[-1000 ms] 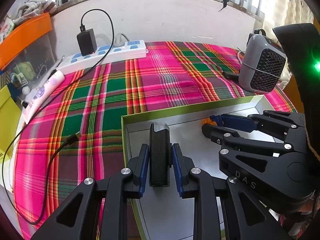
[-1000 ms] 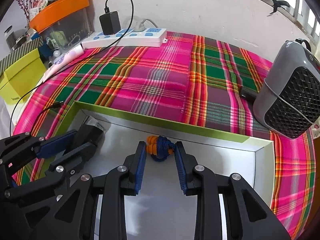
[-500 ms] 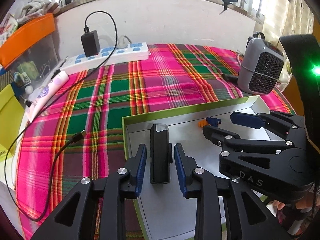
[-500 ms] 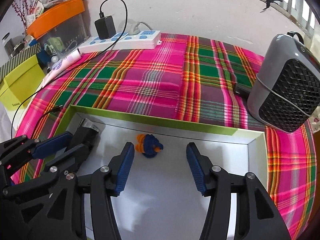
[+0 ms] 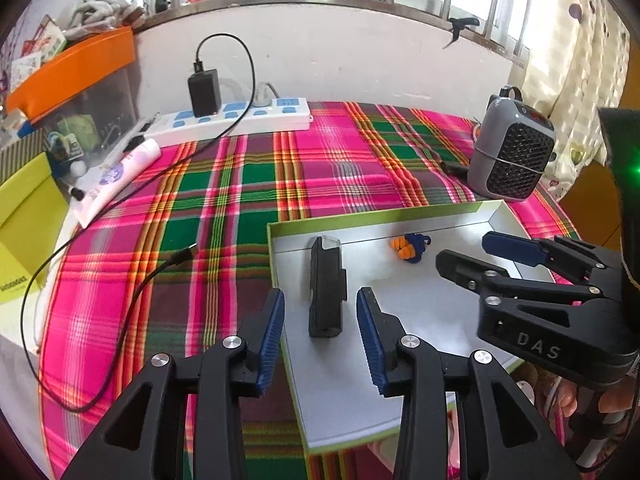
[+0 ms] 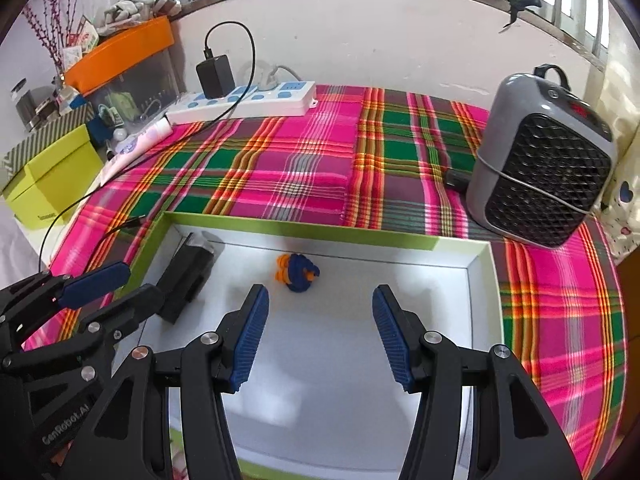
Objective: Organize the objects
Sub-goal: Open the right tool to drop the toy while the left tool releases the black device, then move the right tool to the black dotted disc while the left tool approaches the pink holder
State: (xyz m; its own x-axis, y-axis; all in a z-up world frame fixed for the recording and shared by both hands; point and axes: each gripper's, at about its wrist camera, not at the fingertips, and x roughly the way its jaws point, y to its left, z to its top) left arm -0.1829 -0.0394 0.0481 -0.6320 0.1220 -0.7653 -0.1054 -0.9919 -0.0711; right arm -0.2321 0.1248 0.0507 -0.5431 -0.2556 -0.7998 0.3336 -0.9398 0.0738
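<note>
both tongs released and empty: left gripper (image 5: 320, 334), right gripper (image 6: 320, 334). black device (image 5: 326, 286) at 12 o'clock of left, earplugs (image 6: 296, 272) at 12 of right. both lie in the box (image 6: 486, 292), likely sorted there.

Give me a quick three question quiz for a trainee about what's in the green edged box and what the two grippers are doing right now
1. True or false: the left gripper is shut on the black device.
2. Multiple choice: where do the orange and blue earplugs lie? A) on the plaid cloth B) inside the green-edged box C) between the right gripper's pads
3. Fill in: the grey appliance with a black grille standing beyond the box's far right corner is a small ____.

Key
1. False: both jaws stand apart from the device, which lies on the box floor.
2. B: they rest on the floor near the far wall, ahead of the open right gripper.
3. heater
</note>
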